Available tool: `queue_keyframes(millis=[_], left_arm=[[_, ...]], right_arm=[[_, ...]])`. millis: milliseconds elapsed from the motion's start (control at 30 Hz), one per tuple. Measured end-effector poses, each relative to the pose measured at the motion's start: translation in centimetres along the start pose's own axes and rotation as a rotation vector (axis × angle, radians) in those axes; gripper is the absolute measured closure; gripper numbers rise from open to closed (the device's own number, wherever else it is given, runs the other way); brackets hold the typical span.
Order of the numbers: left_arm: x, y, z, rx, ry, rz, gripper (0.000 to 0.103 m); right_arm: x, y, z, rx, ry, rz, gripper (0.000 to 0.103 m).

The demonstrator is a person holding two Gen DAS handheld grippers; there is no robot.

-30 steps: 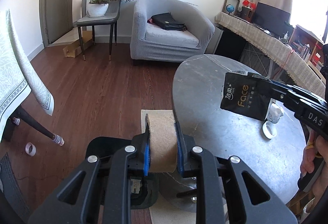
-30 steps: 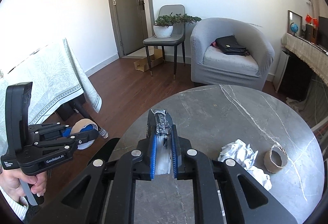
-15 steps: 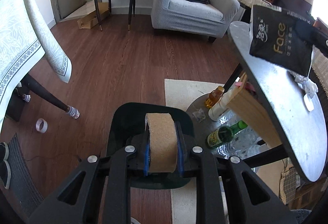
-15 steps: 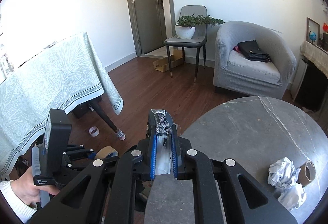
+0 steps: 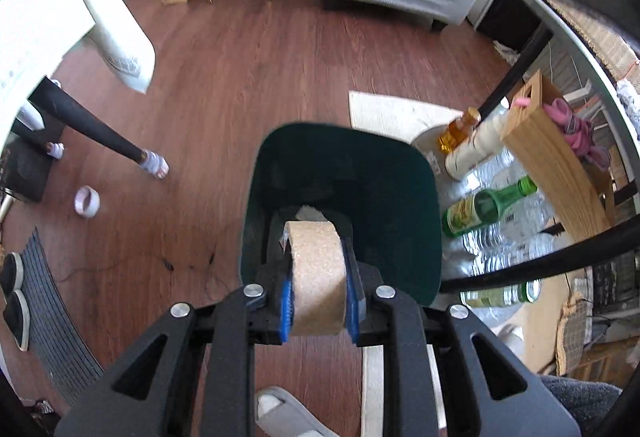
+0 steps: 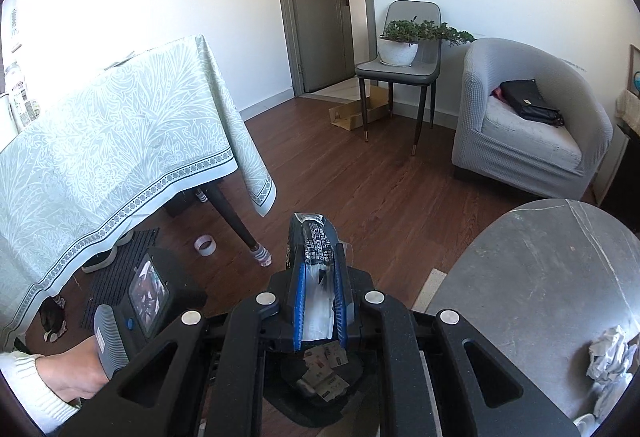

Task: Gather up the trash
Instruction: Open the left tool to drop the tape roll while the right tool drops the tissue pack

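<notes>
Left claw (image 5: 317, 311) pinching a cardboard roll (image 5: 316, 277) between blue pads, held right over the open mouth of the dark green bin (image 5: 344, 205) on the floor; bits of trash dimly visible at bin bottom. Right claw (image 6: 319, 307) clamped on a black packet (image 6: 314, 241) with white plastic trailing between the pads, packet sticking up past the fingertips, positioned above the bin (image 6: 320, 389) seen below the claw with paper scraps inside. Left hand (image 6: 70, 373) gripping the left tool's handle, low left in right view. Round grey surface (image 6: 540, 277) to the right, crumpled paper (image 6: 608, 353) lying on it near its right edge. Beside the bin: green glass bottle (image 5: 488, 203) lying on clear plastic bottles, amber bottle (image 5: 456, 135) upright, wooden box (image 5: 556, 165). Tape roll (image 5: 87, 201) on wooden floor left of bin, near table leg (image 5: 92, 133). Grey armchair (image 6: 528, 121) with black bag (image 6: 528, 103) well apart at back
</notes>
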State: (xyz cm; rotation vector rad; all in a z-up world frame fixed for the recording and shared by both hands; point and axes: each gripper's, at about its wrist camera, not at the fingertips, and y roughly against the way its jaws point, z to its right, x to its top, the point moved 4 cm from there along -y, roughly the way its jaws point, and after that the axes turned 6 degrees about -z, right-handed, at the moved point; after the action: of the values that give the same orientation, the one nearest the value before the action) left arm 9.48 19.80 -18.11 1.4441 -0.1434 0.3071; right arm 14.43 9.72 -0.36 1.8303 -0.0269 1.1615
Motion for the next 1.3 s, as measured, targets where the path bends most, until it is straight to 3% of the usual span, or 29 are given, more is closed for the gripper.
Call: queue_keyframes(millis=[167,267,467,667,833,1033,1300], left_arm=[[-0.4,-0.8,-0.7,0.024,0.003,-0.025,0.079],[-0.4,-0.3,-1.1,0.024,0.011,-0.013,0.067],[-0.2,0.8,-1.7,0.009,0.016,0.014,0.058],[0.1,2.7,-2.6,0.011,0.037,0.07,0.058],[0.6,5.5,-3.6,-0.011,0.076,0.152,0.063],[1.3,8.5,-3.6,-0.036,0.078,0.233,0.076],[2.1,11.4,-2.9,-0.061,0.087,0.304,0.086]], right_arm=[[-0.3,-1.8,-1.4,0.019,0.013,-0.038,0.091],[-0.7,-3.2,-1.8,0.024,0.014,-0.076,0.091],[-1.6,-5.9,-2.3,0.023,0.002,-0.142,0.091],[-2.5,-8.2,-2.9,0.009,0.004,-0.199,0.091],[-3.3,-10.1,-3.4,0.015,0.004,-0.248,0.091],[-5.2,-12.8,-4.2,0.031,0.011,-0.331,0.091],[-7.6,-15.3,-4.3,0.033,0.009,-0.417,0.091]])
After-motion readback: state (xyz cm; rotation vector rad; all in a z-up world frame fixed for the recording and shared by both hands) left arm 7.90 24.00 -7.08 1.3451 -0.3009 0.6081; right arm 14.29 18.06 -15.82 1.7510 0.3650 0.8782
